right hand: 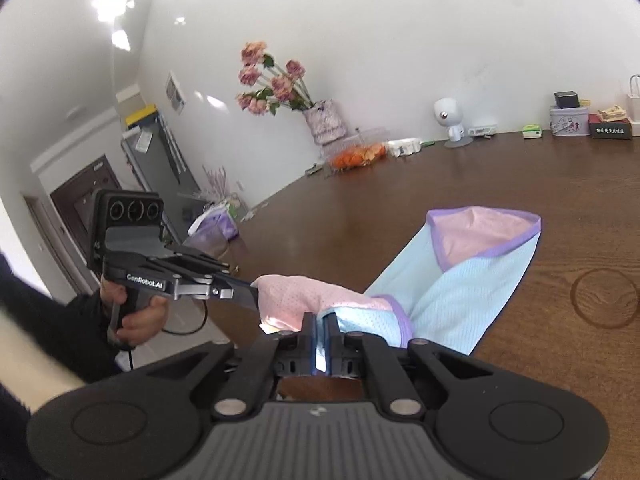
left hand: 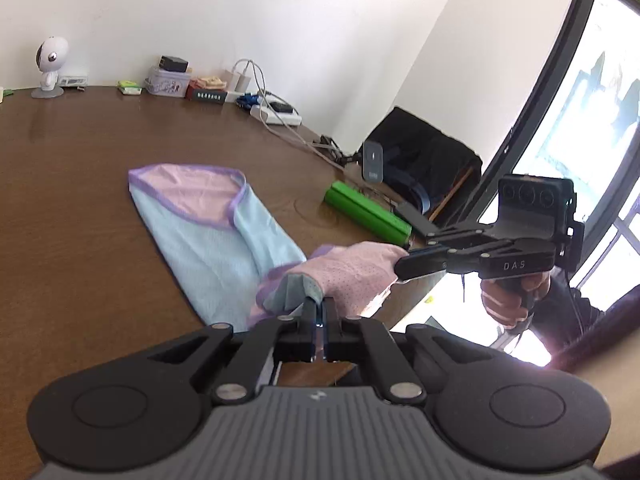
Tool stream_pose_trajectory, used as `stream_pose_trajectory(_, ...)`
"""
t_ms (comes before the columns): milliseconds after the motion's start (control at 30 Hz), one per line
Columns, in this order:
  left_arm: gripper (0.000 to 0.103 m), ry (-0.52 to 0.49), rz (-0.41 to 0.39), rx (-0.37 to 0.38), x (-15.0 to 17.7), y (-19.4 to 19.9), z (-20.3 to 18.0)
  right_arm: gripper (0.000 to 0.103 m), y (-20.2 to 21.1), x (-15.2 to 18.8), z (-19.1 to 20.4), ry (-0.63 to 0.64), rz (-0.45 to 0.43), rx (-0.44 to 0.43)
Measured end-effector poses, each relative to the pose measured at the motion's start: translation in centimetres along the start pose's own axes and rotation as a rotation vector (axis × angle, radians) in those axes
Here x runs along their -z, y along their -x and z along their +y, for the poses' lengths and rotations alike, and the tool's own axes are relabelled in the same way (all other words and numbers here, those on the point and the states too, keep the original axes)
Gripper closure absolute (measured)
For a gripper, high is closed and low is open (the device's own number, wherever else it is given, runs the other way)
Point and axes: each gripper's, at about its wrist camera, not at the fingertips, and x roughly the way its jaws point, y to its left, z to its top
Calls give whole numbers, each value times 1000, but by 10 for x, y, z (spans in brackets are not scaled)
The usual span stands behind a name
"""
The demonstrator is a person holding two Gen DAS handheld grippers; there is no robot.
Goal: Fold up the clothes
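Closest to the left wrist camera, the left gripper has its jaws pinched together on a near corner of the garment, a light blue and pink mesh piece with purple trim. Opposite it, the right gripper clamps the other near corner, so the pink edge is lifted and stretched between the two while the rest of the cloth lies flat on the brown counter. A green cylinder lies near the counter's edge, apart from the cloth. A white robot figurine stands at the far wall, and a vase of pink flowers stands at another.
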Motion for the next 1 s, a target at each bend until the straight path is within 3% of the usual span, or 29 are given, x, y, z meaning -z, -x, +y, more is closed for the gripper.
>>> stream_pose_trajectory(133,101,16,-7,-59,-37,-39,16,100,-36,-31,-46,-109,-24,38)
stream_pose_trajectory(233,101,36,33,-125,-56,-70,34,100,-65,-47,-77,-166,21,85)
stream_pose_trajectory(367,96,102,81,-223,-59,-100,66,92,-94,-49,-107,-222,65,236)
stream_pose_trajectory(400,94,108,88,-255,-57,-104,71,83,-96,-48,-110,-220,59,272)
stream_pose_trajectory(433,88,116,86,-269,-55,-101,74,66,-97,-47,-113,-217,51,304)
stream_pose_trajectory(467,84,125,80,-276,-54,-96,75,60,-93,-48,-112,-217,30,306)
stream_pose_trajectory(533,66,134,53,-270,-52,-80,74,59,-81,-50,-105,-194,-21,288)
stream_pose_trajectory(633,56,55,-8,-188,-48,-52,50,61,-73,-51,-84,-137,-39,215)
stream_pose_trajectory(733,60,-30,123,-150,-34,-72,27,72,-98,-46,-70,-84,52,218)
stream_pose_trajectory(833,74,-117,259,-251,-14,-96,25,70,-127,-38,-83,-100,110,367)
stream_pose_trajectory(933,73,-139,264,-260,-4,-88,27,68,-124,-42,-99,-216,73,334)
stream_pose_trajectory(1000,68,-149,241,-250,2,-76,28,66,-113,-45,-92,-169,36,323)
